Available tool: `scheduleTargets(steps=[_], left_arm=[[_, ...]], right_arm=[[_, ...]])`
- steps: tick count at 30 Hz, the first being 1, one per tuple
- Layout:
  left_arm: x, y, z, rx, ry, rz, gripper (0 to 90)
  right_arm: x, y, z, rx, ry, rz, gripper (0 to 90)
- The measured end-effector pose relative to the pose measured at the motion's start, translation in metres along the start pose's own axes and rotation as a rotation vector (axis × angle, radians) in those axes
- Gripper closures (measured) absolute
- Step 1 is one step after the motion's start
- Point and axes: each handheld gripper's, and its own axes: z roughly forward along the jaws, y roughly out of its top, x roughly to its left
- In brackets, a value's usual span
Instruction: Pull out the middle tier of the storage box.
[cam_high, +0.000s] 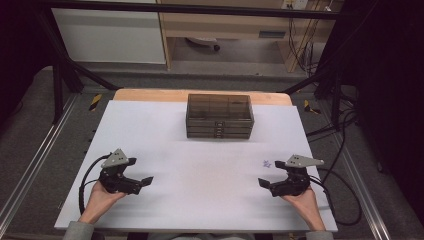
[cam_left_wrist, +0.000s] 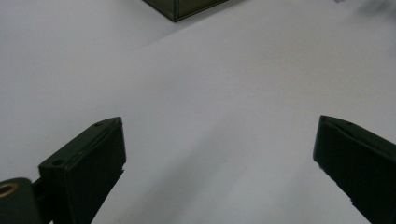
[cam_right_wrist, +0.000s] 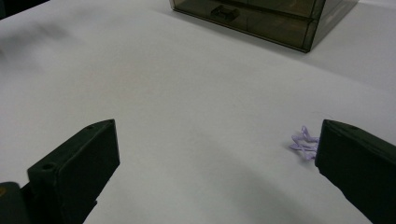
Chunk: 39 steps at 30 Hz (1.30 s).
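1. Right now, left gripper (cam_high: 142, 172) at lower left: jaws wide apart, holding nothing.
2. Right gripper (cam_high: 270, 175) at lower right: jaws spread, gripping nothing.
3. Purple clip (cam_right_wrist: 303, 142) lies beside its jaw; drawer box (cam_high: 219, 116) upper centre.

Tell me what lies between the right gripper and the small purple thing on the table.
Nothing: in the high view, bare white table separates the open right gripper from the small purple thing, just beyond its jaws.

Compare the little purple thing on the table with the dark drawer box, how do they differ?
The purple thing is tiny, thin and star-like; the drawer box is far bigger, blocky and made of smoky see-through plastic. The purple thing lies close beside the right gripper; the drawer box stands at the far middle, apart from both grippers. Both rest on the white table, untouched.
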Motion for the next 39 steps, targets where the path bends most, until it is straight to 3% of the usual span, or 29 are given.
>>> scheduleTargets(steps=[19,39], left_arm=[[0.000,-0.002,0.000,0.004,0.002,0.011,2.3],[0.002,-0.002,0.001,0.010,0.008,0.009,2.2]], right_arm=[[0.004,0.005,0.001,-0.011,0.000,-0.004,0.6],[0.014,0.015,0.014,0.011,-0.009,-0.053,0.7]])
